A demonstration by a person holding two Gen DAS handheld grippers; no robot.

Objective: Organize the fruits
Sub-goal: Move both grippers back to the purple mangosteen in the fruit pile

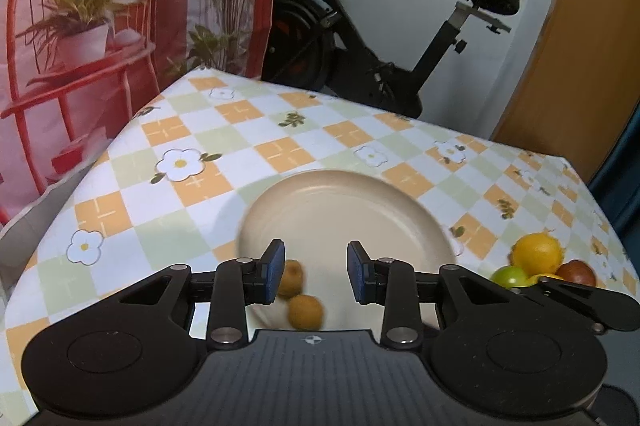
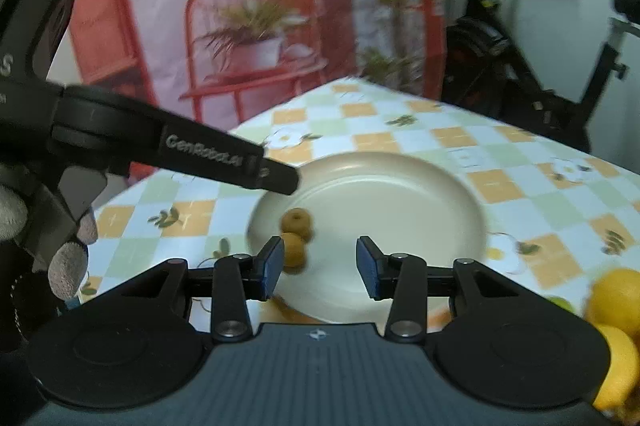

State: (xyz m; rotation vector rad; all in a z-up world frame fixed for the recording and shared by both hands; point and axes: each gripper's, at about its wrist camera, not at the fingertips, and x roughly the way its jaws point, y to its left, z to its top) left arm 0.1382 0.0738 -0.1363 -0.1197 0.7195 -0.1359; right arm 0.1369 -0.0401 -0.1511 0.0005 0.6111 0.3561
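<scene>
Left wrist view: the left gripper [image 1: 316, 272], jaws spread and holding nothing, hovers over the near rim of a cream plate [image 1: 352, 209]. Two small brown fruits [image 1: 306, 310] lie on the plate just beyond its left finger. Ahead, the plate and the checked bench [image 1: 248, 129] lie open up to the far edge. A yellow, a green and a red-brown fruit [image 1: 538, 254] cluster to the right.

Right wrist view: the right gripper [image 2: 320, 268], also spread, faces the plate [image 2: 400, 193]; the brown fruits [image 2: 297, 222] sit beside its left finger. The other gripper's arm [image 2: 180, 149] crosses from the left, held by a gloved hand [image 2: 68, 266].

Your two small brown fruits [image 1: 305, 312] sit touching on the cream plate [image 1: 352, 201], near its left edge; a lemon [image 1: 537, 252], green fruit [image 1: 510, 276] and reddish-brown fruit [image 1: 576, 272] cluster on the desk [image 1: 240, 129] to its right.
</scene>
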